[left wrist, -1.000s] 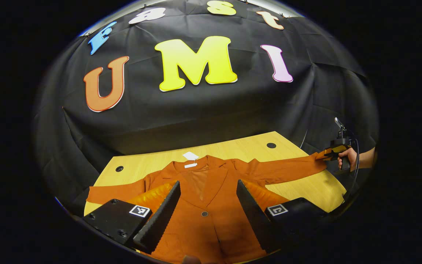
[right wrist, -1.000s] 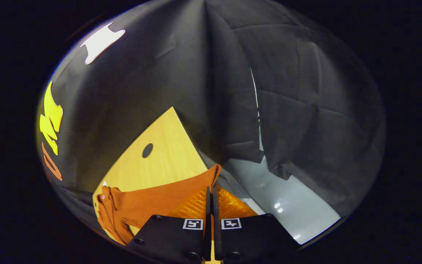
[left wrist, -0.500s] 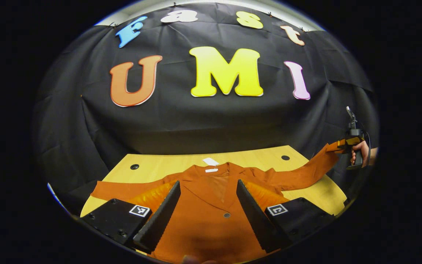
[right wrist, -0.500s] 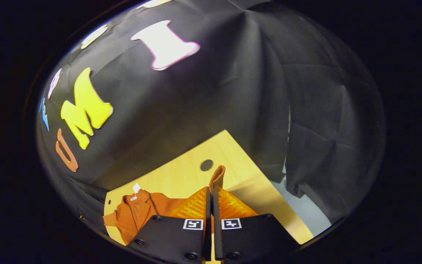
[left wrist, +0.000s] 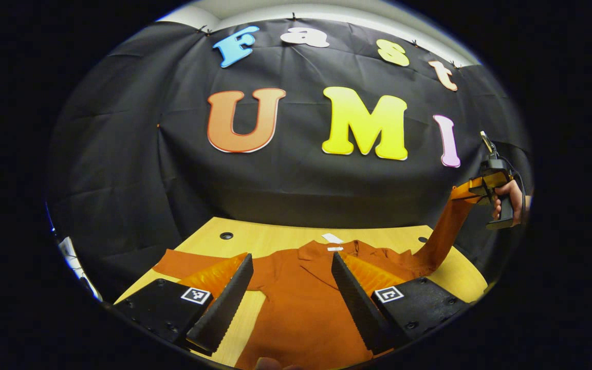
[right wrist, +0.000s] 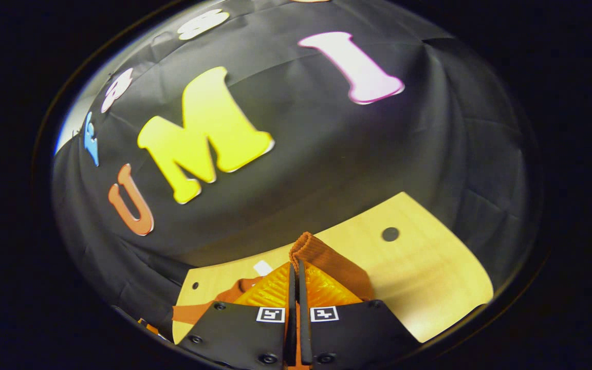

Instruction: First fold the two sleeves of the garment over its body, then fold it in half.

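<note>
My right tool (right wrist: pixel 294 267) was clamped on the sleeve cuff (right wrist: pixel 309 246), raised off the table (right wrist: pixel 429 272); the jacket body (left wrist: pixel 301 303) lay leftward (under my left tool (left wrist: pixel 291 288), fingers apart, holding nothing).

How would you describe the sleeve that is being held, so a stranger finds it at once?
Find the wooden table with the orange jacket. The sleeve rises off its right edge to the right gripper. The other sleeve lies flat.
</note>
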Available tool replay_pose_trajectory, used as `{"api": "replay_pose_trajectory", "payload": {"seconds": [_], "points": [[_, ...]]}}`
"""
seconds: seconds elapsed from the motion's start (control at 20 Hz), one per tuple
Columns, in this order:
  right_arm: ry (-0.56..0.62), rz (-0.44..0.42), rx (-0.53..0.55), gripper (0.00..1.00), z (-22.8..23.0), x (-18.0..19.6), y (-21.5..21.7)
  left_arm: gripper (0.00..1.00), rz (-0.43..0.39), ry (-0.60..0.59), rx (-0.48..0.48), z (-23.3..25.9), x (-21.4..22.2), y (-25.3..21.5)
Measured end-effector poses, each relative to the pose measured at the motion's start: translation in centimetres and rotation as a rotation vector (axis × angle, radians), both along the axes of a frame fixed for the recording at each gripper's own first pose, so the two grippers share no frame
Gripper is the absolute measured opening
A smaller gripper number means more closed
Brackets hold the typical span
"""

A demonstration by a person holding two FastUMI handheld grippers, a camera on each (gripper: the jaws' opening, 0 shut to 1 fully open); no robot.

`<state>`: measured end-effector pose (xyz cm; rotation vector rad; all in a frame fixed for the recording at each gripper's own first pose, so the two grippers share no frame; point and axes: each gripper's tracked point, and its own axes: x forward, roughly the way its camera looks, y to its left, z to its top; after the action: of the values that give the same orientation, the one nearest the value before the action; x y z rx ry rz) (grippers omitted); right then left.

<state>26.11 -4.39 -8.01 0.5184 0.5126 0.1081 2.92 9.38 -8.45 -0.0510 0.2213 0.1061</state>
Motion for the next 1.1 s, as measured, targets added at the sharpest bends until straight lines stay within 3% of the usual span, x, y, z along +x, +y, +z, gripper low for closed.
{"api": "replay_pose_trajectory", "payload": {"seconds": [0.2, 0.55, 0.85, 1.1], "points": [[0.015, 0.140, 0.013, 0.03, -0.7, 0.6, 11.6, 0.99, 0.079, -0.021, 0.013, 0.5, -2.1, 4.8], [0.164, 0.279, 0.000, 0.04, -11.6, 2.2, 26.8, 0.99, 0.210, 0.009, -0.042, -0.8, -6.8, 10.4], [0.292, 0.313, -0.055, 0.04, -20.8, 2.3, 34.2, 0.99, 0.286, 0.046, -0.053, -1.9, -8.6, 12.9], [0.349, 0.334, -0.063, 0.07, -23.3, 1.1, 37.2, 0.99, 0.294, 0.053, -0.054, -2.3, -8.2, 13.5]]}}
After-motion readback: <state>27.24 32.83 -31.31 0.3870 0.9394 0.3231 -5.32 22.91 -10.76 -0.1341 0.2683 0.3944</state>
